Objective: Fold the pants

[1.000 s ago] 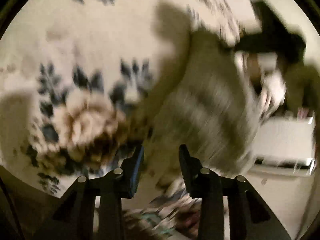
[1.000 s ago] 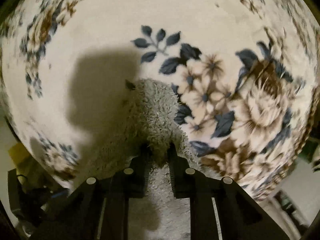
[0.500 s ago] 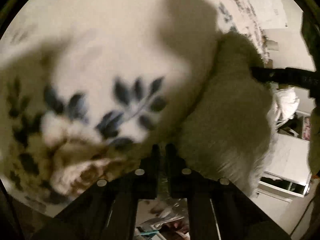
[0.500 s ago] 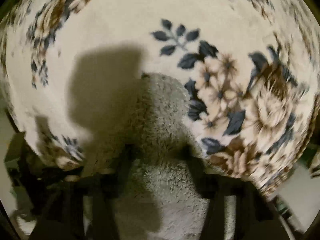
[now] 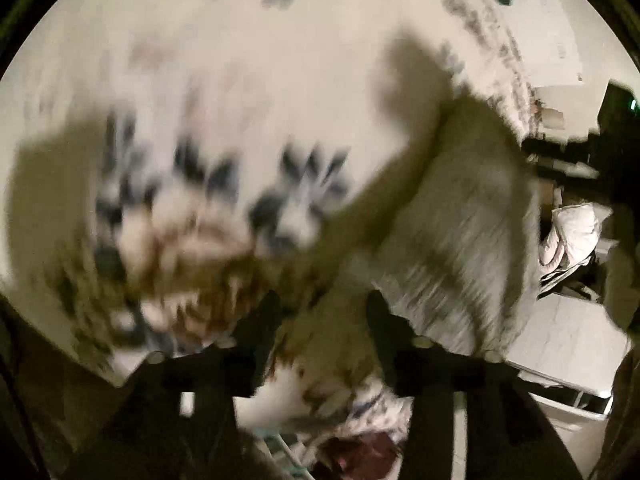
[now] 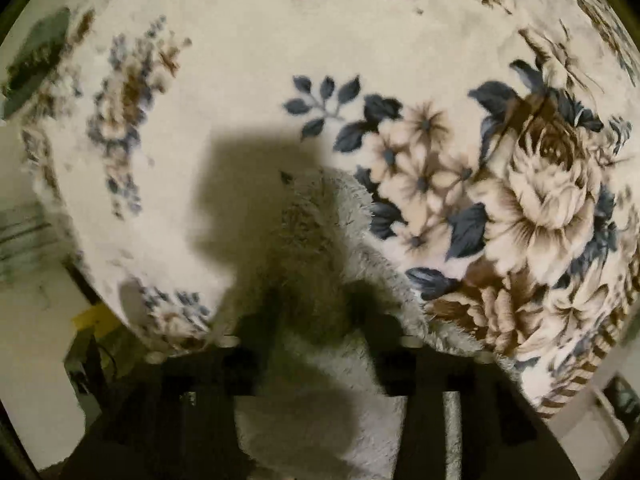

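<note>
left gripper point(image 5: 320, 312) jaws just spread, empty | right gripper point(image 6: 318, 312) spread over pants point(image 6: 320, 240)

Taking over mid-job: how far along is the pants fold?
Done: the fuzzy grey pants lie in a narrow strip on the floral blanket. In hand: nothing; left gripper and right gripper have just been opening, pads off the fabric. Left: whether more folds remain, I cannot tell.

Grey fluffy pants point(image 6: 320, 264) lying bunched, narrow end up, on floral blanket point(image 6: 280, 40)
</note>
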A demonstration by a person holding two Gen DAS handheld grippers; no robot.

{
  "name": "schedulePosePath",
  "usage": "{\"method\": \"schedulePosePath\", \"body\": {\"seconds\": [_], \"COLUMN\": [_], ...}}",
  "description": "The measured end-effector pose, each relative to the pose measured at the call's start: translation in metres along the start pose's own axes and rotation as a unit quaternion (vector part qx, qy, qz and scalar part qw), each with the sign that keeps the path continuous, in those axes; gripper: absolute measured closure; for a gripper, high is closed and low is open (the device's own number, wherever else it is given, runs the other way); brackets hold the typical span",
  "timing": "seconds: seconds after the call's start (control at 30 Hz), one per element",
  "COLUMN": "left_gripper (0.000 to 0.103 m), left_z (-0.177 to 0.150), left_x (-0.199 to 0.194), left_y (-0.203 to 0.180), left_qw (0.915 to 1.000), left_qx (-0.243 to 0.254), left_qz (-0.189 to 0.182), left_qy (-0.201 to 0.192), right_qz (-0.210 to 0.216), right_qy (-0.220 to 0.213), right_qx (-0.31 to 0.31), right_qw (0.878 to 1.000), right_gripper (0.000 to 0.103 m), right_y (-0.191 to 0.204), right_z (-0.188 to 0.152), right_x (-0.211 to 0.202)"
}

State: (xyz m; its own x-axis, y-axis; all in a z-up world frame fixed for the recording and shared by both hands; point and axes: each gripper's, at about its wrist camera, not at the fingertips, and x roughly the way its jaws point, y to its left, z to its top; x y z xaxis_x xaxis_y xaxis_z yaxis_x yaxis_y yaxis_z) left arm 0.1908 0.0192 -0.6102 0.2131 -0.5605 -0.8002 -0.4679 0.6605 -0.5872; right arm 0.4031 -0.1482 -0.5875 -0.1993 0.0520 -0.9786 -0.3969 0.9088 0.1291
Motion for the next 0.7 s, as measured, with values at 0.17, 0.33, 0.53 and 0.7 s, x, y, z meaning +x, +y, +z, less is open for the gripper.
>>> {"method": "schedulePosePath", "body": {"seconds": [0.17, 0.33, 0.53, 0.7], "left_gripper": [0.006, 0.001, 0.024, 0.076], "left_z": [0.042, 0.077, 0.108, 0.091], "left_x": [-0.025, -0.006, 0.055, 0.075], "left_y": [-0.06, -0.126, -0.165, -0.172], "left_qw": [0.9952, 0.9728, 0.9516, 0.9264], "left_qx": [0.083, 0.226, 0.299, 0.359], "left_qz": [-0.012, 0.021, 0.06, 0.105], "left_qy": [-0.05, -0.046, 0.034, 0.043], "right_qz": [0.023, 0.045, 0.11, 0.089], "right_qy": [-0.071, -0.113, -0.128, -0.16], "right_qx": [0.089, 0.237, 0.324, 0.297], "right_qw": [0.993, 0.964, 0.931, 0.937], "right_gripper": [0.027, 0.025, 0.025, 0.073], "right_y": [-0.057, -0.146, -0.192, -0.177], "right_z": [-0.052, -0.146, -0.226, -0.226], "right_x": [-0.045, -0.058, -0.012, 0.017]}}
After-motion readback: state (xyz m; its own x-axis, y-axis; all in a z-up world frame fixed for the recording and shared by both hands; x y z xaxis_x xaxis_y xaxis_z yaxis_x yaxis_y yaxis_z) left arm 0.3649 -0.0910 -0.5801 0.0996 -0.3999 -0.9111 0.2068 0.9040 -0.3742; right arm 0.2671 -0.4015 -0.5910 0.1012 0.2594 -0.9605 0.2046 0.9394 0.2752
